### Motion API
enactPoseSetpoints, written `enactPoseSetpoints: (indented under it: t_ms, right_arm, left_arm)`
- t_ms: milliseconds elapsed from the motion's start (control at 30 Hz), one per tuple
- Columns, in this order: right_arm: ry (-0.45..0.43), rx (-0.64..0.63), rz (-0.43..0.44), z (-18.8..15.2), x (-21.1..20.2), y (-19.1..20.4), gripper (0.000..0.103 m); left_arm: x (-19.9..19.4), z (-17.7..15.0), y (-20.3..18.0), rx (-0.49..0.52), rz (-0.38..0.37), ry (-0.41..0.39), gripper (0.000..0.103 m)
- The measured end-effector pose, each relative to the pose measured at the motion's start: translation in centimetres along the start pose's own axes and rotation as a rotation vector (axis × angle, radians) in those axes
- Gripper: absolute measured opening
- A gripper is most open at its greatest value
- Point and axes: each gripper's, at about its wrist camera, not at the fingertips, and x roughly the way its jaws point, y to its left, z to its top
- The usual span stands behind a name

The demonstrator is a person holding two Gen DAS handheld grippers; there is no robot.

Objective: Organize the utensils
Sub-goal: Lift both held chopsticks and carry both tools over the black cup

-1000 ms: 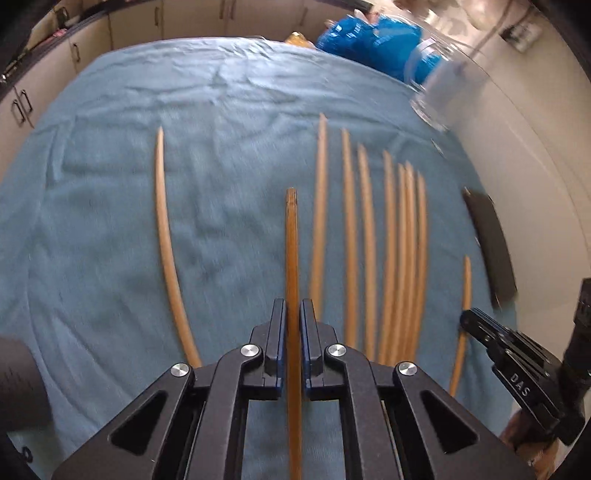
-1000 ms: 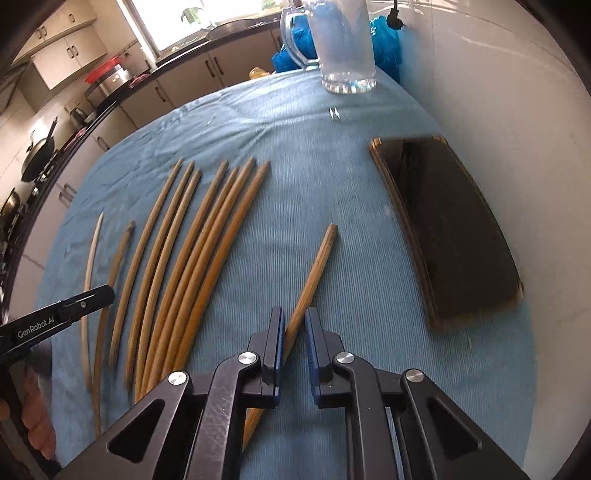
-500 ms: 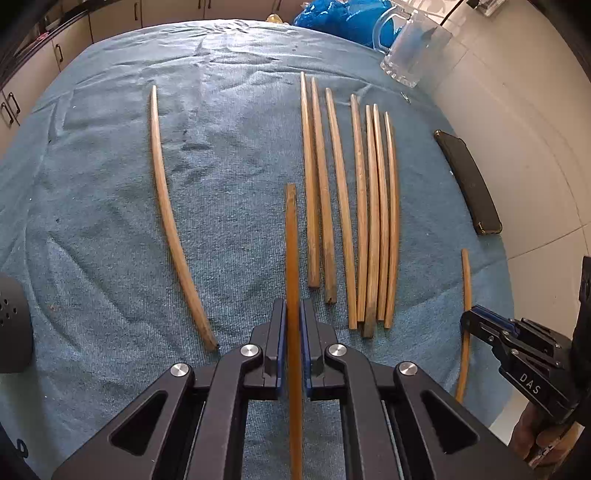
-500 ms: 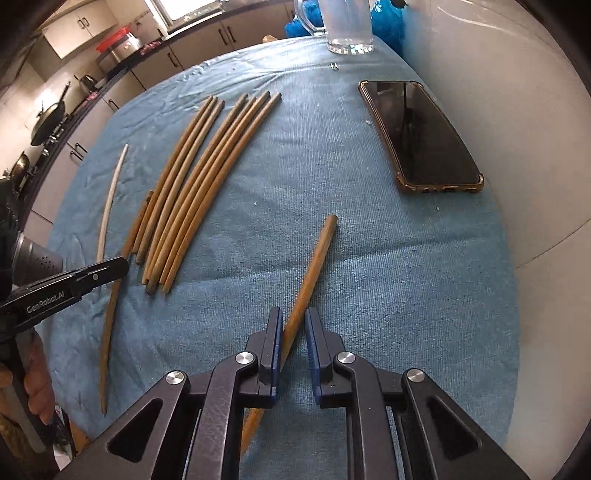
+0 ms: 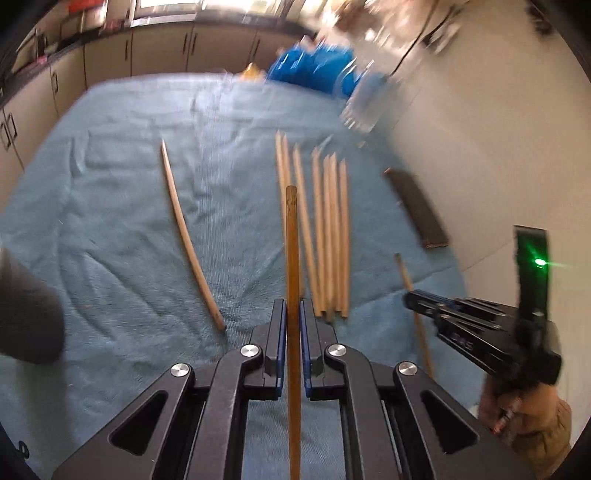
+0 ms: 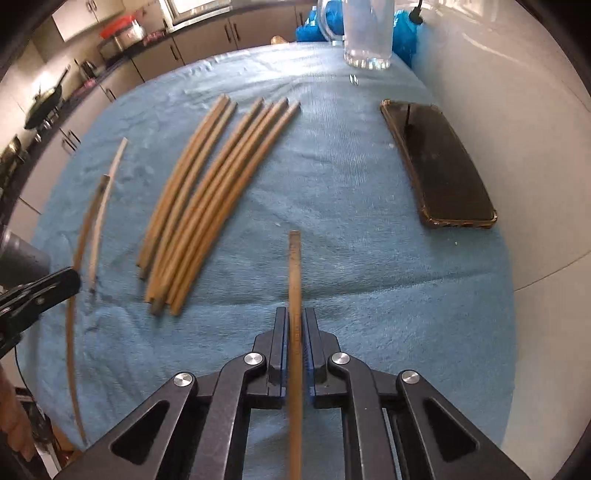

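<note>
My left gripper (image 5: 291, 308) is shut on a brown wooden chopstick (image 5: 291, 243) that points forward above the blue cloth. My right gripper (image 6: 295, 317) is shut on another chopstick (image 6: 294, 273), held straight along its fingers above the cloth; it also shows in the left wrist view (image 5: 410, 284). A row of several chopsticks (image 5: 325, 229) lies side by side in the middle of the cloth, and it shows in the right wrist view (image 6: 214, 192). One pale chopstick (image 5: 188, 236) lies alone to the left.
A blue cloth (image 6: 351, 229) covers the table. A black phone (image 6: 439, 166) lies at the right edge by the white wall. A glass mug (image 6: 365, 33) stands at the far end before blue bags. A dark round object (image 5: 26, 306) sits at the left.
Both grippers have lifted and pulled back with their chopsticks. The right chopstick now sits straight in the jaws instead of slanted. The left view is blurred by motion.
</note>
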Motion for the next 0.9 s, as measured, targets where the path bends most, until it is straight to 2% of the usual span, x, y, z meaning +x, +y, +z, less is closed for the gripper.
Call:
enactPoseSetpoints:
  t_ms: [233, 433, 700, 767, 900]
  right_arm:
    - [-0.183, -0.059, 0.088, -0.5, -5.6, 3.9, 0.008]
    - [-0.324, -0.090, 0.197, 0.7, -9.4, 8.9, 0.008]
    - [-0.507, -0.143, 0.379, 4.4, -14.7, 17.2, 0.008]
    - [-0.540, -0.148, 0.425, 5.5, -15.6, 18.9, 0.008]
    - [-0.590, -0.156, 0.522, 7.8, -16.4, 23.5, 0.008]
  left_arm:
    - [-7.1, -2.0, 0.5, 0.024, -0.037, -0.179, 0.007]
    - [-12.4, -1.5, 2.8, -0.017, -0.034, -0.322, 0.007]
    - [-20.4, 1.3, 8.5, -0.091, 0.089, -0.574, 0.007]
    - [-21.5, 2.4, 10.4, -0.121, 0.124, -0.632, 0.007]
    - [-21.9, 4.0, 13.3, -0.165, 0.156, -0.692, 0.007]
